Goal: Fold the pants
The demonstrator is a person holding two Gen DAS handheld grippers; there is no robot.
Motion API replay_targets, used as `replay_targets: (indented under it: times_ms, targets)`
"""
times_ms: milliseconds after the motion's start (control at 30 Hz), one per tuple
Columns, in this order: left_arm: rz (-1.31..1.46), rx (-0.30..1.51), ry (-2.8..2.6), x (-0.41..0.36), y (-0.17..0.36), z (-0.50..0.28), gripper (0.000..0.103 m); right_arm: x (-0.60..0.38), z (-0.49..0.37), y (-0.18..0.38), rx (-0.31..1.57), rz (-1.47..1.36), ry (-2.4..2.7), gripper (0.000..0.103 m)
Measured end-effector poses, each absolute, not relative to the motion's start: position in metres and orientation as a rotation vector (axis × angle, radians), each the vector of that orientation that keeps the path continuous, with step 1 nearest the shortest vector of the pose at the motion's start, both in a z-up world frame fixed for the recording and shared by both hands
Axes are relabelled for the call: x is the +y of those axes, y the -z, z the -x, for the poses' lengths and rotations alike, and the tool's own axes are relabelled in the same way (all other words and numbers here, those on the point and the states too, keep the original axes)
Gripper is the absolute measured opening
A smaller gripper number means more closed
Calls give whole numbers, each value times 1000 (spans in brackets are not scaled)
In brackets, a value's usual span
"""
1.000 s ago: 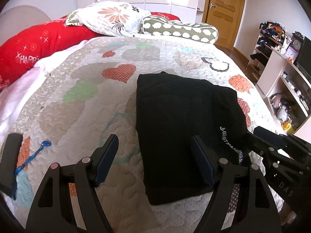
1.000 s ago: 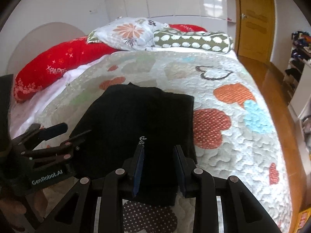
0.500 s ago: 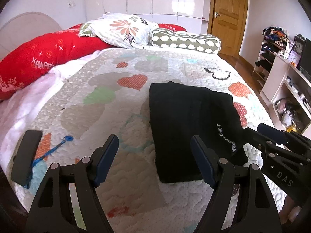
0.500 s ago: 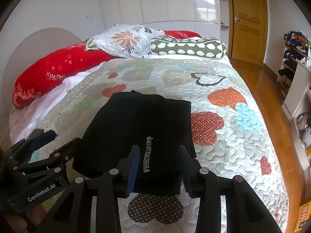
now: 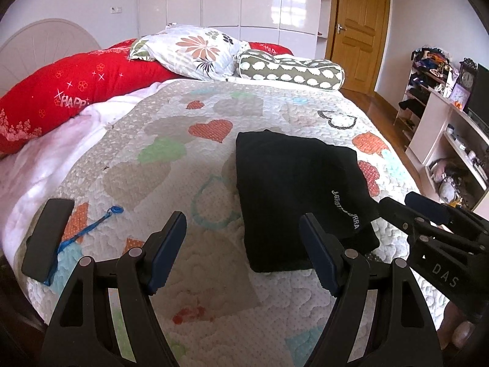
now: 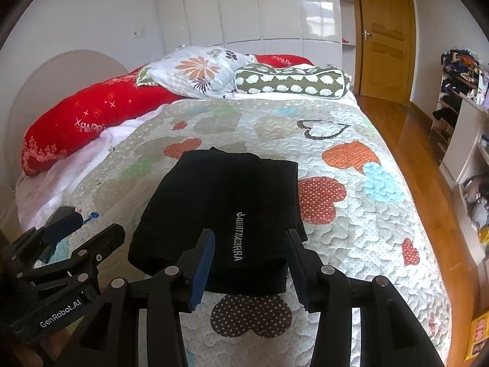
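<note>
Left edge of quilt (image 5: 128,159): dark phone (image 5: 49,238) with a blue lanyard (image 5: 88,229), well clear of the work.

Left gripper (image 5: 243,247): jaws spread wide, nothing between them, hovering above bare quilt just left of the pants' near-left corner.

Black pants (image 6: 226,202): folded into a compact, roughly rectangular stack, lying flat on the quilt near the foot of the bed, centre-right. White lettering runs along the top layer toward the near edge. Layers are offset slightly at the near-right corner.

Right gripper (image 6: 250,263): jaws parted, released, empty, above the near edge of the stack and not touching it as far as I can tell.

Handling, my read: soft knit, light, limp, no stiffness, not fragile. The multi-layer stack will sag and slide apart if lifted by one corner. The quilt is textured, so dragging will bunch the bottom layer. Best holds: pinch all layers at the two near corners, one per gripper, or grip along the folded edge. Fold looks essentially finished.
</note>
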State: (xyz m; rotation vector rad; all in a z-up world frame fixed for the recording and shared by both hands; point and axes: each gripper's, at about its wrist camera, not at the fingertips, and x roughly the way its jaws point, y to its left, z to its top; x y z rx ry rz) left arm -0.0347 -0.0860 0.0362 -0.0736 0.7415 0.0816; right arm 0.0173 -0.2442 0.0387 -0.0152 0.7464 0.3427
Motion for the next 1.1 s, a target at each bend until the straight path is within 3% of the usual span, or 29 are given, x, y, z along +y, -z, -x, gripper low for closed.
replay_targets:
  times_ms: [1100]
  targets:
    - [71, 732, -86, -89, -37, 33, 77, -248, -16, -38, 760, 40, -326, 46]
